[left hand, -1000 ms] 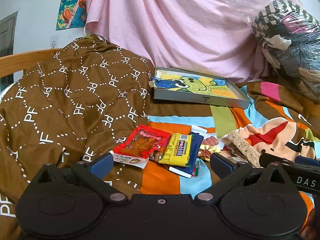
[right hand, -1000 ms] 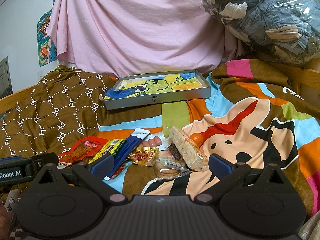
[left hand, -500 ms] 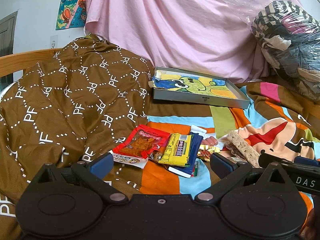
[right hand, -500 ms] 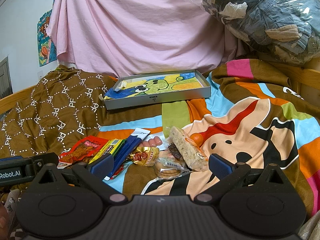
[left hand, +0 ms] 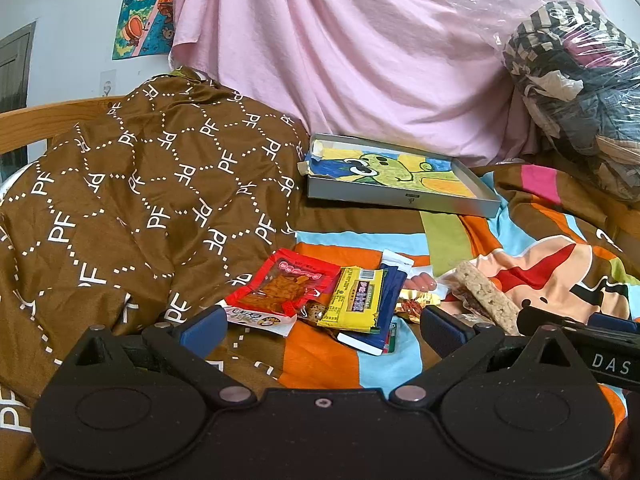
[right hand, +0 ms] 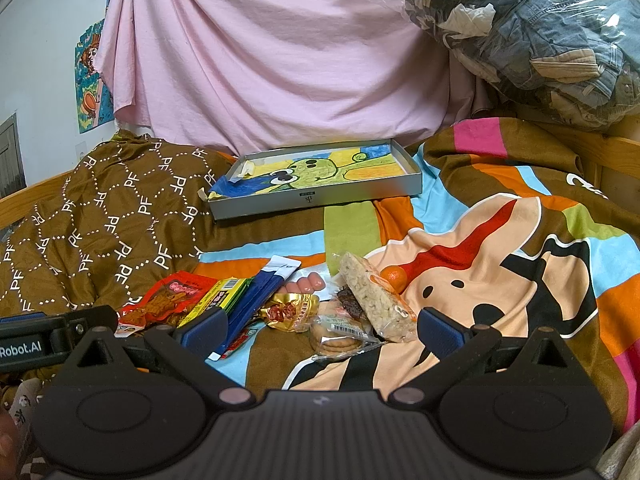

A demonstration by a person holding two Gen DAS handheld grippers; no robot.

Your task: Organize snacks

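Several snack packets lie heaped on the striped blanket (left hand: 328, 364) at lower centre of both your views. Your left gripper (left hand: 320, 326) and right gripper (right hand: 320, 326) both hover with jaws spread wide, holding nothing. In the left view, a red packet (left hand: 286, 286) overlaps a yellow packet (left hand: 356, 298), which lies on a blue packet (left hand: 390, 292) whose long axis runs from lower centre up toward the tray. In the right view, a clear-wrapped grain bar (right hand: 376, 298) points its long axis from upper left to lower right, resting across a cookie pack (right hand: 340, 338); a gold wrapper (right hand: 290, 312) sits just left of that pack. The shallow grey tray (right hand: 320, 198) with a cartoon drawing sits higher in the frame, well apart from the heap.
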